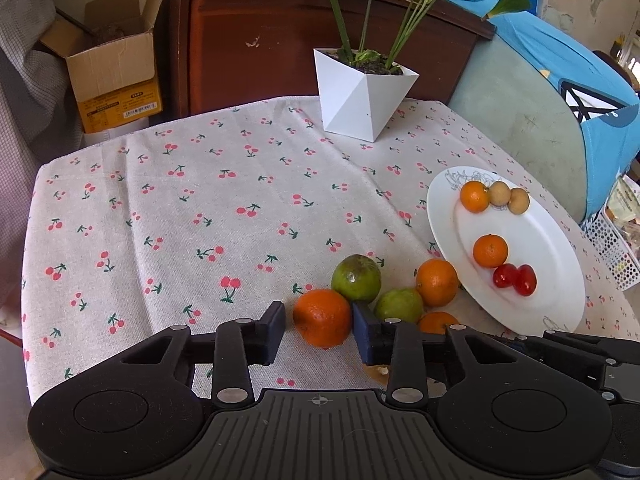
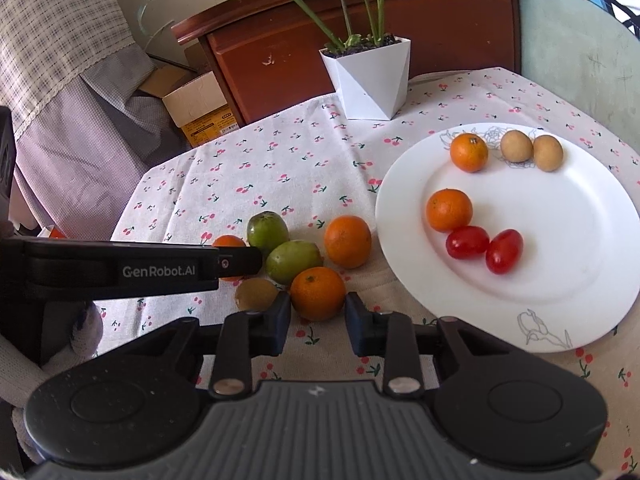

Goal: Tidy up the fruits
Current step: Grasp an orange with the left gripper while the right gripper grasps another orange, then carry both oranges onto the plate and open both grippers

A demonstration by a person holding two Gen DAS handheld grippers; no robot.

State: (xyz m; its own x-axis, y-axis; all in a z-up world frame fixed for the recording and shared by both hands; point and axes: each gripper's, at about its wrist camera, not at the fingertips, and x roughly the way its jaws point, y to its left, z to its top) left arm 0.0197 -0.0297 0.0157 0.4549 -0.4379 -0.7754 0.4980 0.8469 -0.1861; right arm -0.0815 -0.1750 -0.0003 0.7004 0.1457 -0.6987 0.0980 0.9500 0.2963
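Note:
My left gripper (image 1: 319,326) is shut on a small orange (image 1: 322,322) that rests on the cherry-print cloth; its right pad presses the fruit and its left pad sits at the fruit's side. My right gripper (image 2: 318,320) is shut on another orange (image 2: 318,294). Beside them lie two green fruits (image 1: 356,278) (image 1: 400,304), a loose orange (image 2: 347,242) and a brown kiwi (image 2: 256,294). The white plate (image 2: 560,240) to the right holds two oranges, two tan round fruits and two red tomatoes (image 2: 484,250).
A white faceted plant pot (image 1: 360,100) stands at the table's far edge. The left tool's black housing (image 2: 132,268) crosses the right wrist view at the left. A cardboard box (image 1: 112,68), a wooden cabinet and a white perforated basket (image 1: 612,252) surround the table.

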